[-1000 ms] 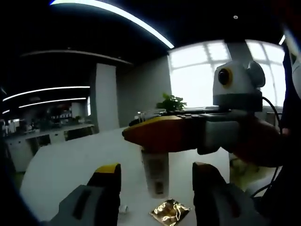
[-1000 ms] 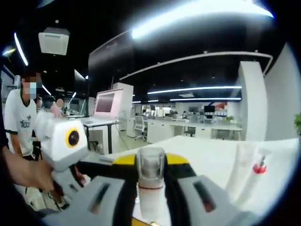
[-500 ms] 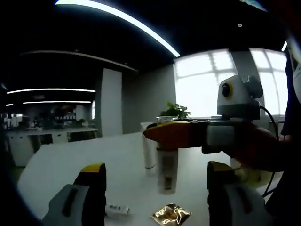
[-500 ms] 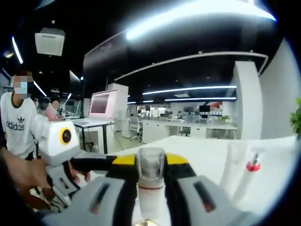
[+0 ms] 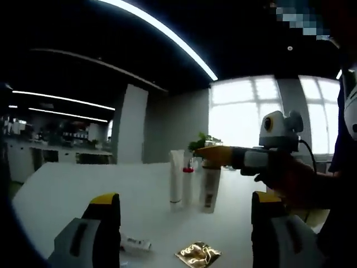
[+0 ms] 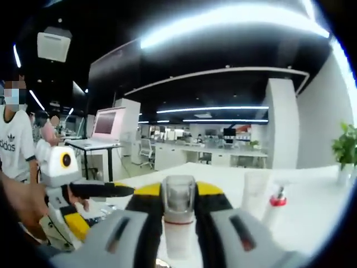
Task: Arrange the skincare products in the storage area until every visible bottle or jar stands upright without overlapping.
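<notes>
Left gripper (image 5: pixel 184 234): jaws wide, holding nothing, low over the white table (image 5: pixel 67 190); likely kept clear of the placement.
Sachet (image 5: pixel 196 255): gold foil, flat between the left jaws.
White tube (image 5: pixel 176 178): upright, just beside a red-collared pump bottle (image 5: pixel 188 181).
Clear-capped bottle (image 6: pixel 178 223): upright at the table, next to the pump bottle, spaced to avoid overlap.
Right gripper (image 6: pixel 178 207): jaws narrow, clamped on the clear-capped bottle.

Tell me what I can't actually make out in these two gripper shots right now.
- Bottle in the right gripper: right gripper view, its base is cut off by the bottom edge and its sides are covered by the jaws.
- Bottle label: left gripper view, too small and dark to read.
- Gold packet and the small flat item beside it: left gripper view, too dim to identify.
- White tube: the print is unreadable against the window glare.
</notes>
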`<act>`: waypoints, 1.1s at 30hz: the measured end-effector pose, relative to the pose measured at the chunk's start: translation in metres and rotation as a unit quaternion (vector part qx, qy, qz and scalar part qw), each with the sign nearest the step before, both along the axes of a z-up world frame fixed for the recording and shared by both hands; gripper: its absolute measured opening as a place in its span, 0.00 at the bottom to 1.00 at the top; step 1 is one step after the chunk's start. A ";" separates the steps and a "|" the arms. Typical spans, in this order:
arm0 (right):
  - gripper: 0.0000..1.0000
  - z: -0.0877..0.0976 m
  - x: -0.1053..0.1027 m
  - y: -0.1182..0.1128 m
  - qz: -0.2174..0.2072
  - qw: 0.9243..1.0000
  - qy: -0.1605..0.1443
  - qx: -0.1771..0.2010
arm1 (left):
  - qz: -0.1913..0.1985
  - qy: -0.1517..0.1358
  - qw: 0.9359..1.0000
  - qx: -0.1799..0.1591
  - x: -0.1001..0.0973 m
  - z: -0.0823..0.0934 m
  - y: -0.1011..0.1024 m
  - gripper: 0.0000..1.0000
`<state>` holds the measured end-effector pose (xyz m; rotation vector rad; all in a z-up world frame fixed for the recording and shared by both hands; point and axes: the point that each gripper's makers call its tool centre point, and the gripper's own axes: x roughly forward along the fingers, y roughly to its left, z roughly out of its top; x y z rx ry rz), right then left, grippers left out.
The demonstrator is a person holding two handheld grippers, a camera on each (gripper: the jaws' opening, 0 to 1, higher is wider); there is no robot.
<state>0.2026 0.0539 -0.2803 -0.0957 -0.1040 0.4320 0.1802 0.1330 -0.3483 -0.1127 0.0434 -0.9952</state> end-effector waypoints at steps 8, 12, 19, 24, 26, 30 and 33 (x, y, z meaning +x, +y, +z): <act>0.20 -0.006 -0.001 -0.039 -0.057 0.998 0.002 -0.007 | 0.018 0.014 1.000 0.012 0.014 -0.013 0.028 1.00; 0.20 -0.003 -0.002 -0.059 -0.090 0.996 -0.008 -0.008 | 0.015 0.022 0.999 0.021 0.017 -0.017 0.033 1.00; 0.20 -0.008 -0.002 -0.089 -0.131 0.991 -0.014 -0.014 | 0.036 -0.009 0.997 0.063 0.018 -0.024 0.045 1.00; 0.20 -0.021 0.000 -0.110 -0.156 0.988 -0.005 -0.008 | 0.046 0.002 0.995 0.083 0.019 -0.033 0.053 1.00; 0.20 -0.025 0.004 -0.120 -0.164 0.987 -0.004 -0.004 | 0.048 0.006 0.996 0.080 0.019 -0.034 0.054 1.00; 0.20 -0.034 0.008 -0.137 -0.177 0.984 -0.004 0.007 | 0.045 0.012 0.995 0.089 0.016 -0.038 0.052 1.00; 0.20 -0.037 0.014 -0.150 -0.185 0.983 -0.010 0.017 | 0.044 0.018 0.995 0.092 0.015 -0.041 0.050 1.00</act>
